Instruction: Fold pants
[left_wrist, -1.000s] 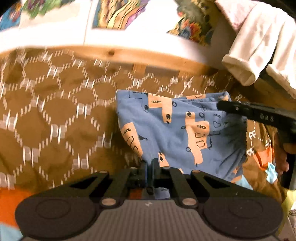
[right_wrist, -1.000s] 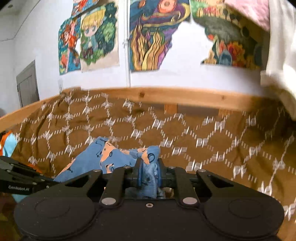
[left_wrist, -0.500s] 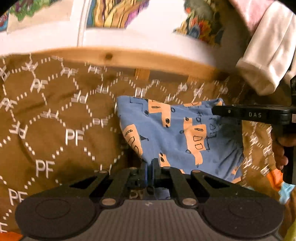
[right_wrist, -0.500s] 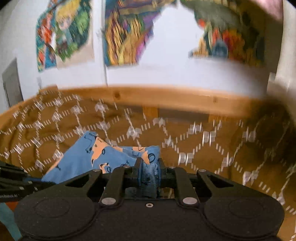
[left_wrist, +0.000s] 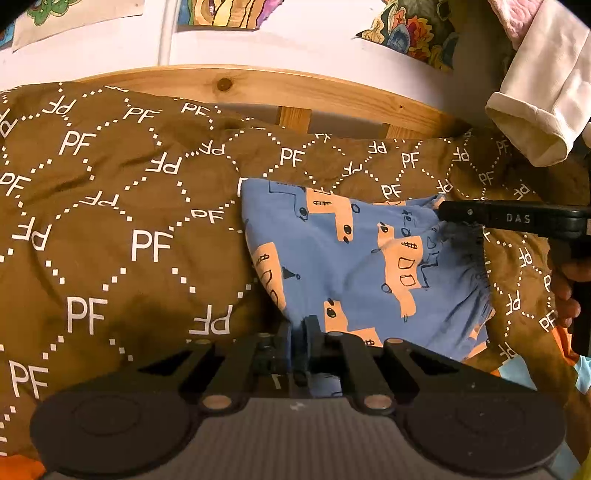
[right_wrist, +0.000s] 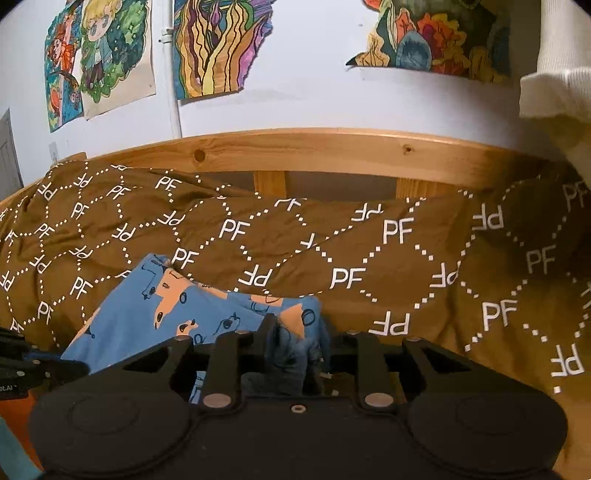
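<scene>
We see our left gripper (left_wrist: 298, 334) at the bottom of the view, its jaws pinched together on a corner of the blue pants (left_wrist: 354, 258), which carry an orange vehicle print. The pants lie spread on the brown quilt (left_wrist: 122, 229) marked with white PF letters, toward the quilt's right side. Our right gripper (left_wrist: 443, 214) reaches in from the right edge and meets the far right corner of the pants near the gathered waistband. Beyond the quilt's far edge runs a wooden bed rail (left_wrist: 258, 86), and a white garment (left_wrist: 539, 110) hangs at the upper right.
</scene>
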